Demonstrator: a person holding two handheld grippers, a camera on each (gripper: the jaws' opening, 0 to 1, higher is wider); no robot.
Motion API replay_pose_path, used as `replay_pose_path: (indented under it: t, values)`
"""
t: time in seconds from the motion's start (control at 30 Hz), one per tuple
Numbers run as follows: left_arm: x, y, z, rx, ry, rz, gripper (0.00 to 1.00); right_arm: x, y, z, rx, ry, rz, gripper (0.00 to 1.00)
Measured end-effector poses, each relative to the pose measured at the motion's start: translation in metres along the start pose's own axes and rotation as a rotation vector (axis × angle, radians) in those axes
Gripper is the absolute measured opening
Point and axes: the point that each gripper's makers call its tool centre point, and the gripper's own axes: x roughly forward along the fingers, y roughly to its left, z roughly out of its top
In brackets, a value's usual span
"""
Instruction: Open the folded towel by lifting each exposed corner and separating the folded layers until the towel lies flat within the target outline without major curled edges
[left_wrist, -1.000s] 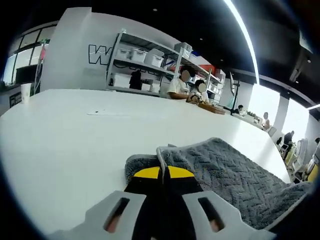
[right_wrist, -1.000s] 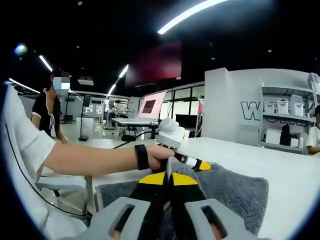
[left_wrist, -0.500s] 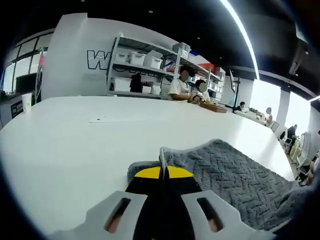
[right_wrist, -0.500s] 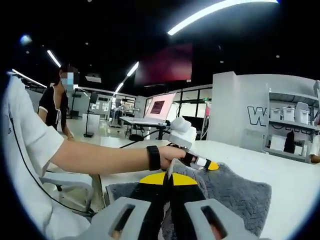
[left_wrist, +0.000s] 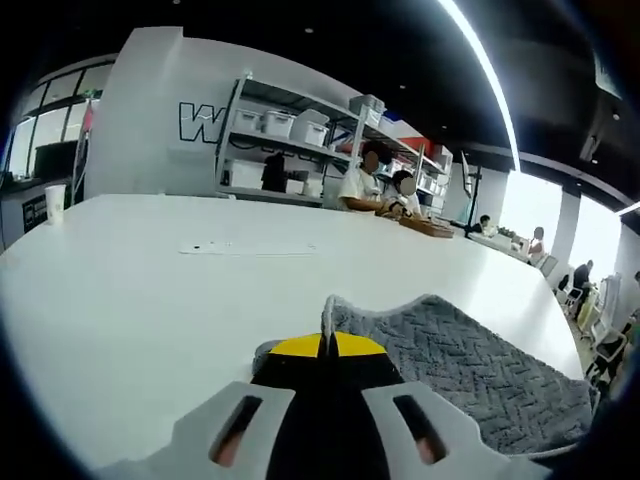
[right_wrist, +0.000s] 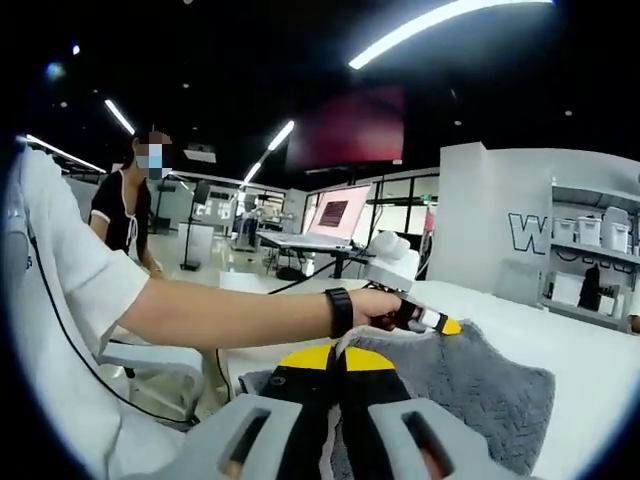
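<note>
The grey towel (left_wrist: 470, 355) lies on the white desk (left_wrist: 150, 290), soft, limp and light, its herringbone pile likely grippy. Each claw, left (left_wrist: 327, 345) and right (right_wrist: 335, 357), seems pressed together on a thin towel edge; corners are the best hold.

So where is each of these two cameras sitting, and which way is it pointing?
Left gripper view: rides on the left gripper, looking along its shut jaws over the grey towel and white table toward shelves.
Right gripper view: rides on the right gripper, facing the person's forearm, which holds the left gripper.
Both views share the towel, each gripper pinching an edge of it.
</note>
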Motion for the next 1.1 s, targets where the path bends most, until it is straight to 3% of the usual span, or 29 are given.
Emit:
replay_pose_path:
  t: [0.17,0.23,0.33,0.67,0.83,1.1]
  values:
    - [0.000,0.000,0.004,-0.032,-0.019,-0.007,0.01,-0.004,0.005,0.000,-0.058,0.026,-0.032,0.00]
    - [0.000,0.000,0.004,-0.030,-0.028,-0.010,0.01,-0.007,0.005,0.004,-0.054,0.010,-0.044,0.00]
    - [0.000,0.000,0.006,-0.096,-0.055,-0.020,0.01,-0.010,0.003,0.008,-0.027,-0.011,-0.050,0.00]
    - [0.000,-0.009,0.022,-0.086,-0.115,-0.057,0.01,-0.023,0.004,0.016,-0.013,-0.041,-0.053,0.00]
    - [0.007,-0.005,0.040,-0.083,-0.143,-0.080,0.01,-0.027,0.013,0.014,-0.098,-0.034,-0.078,0.00]
    - [0.013,0.002,0.047,-0.078,-0.153,-0.072,0.01,-0.030,0.008,0.018,-0.043,-0.050,-0.081,0.00]
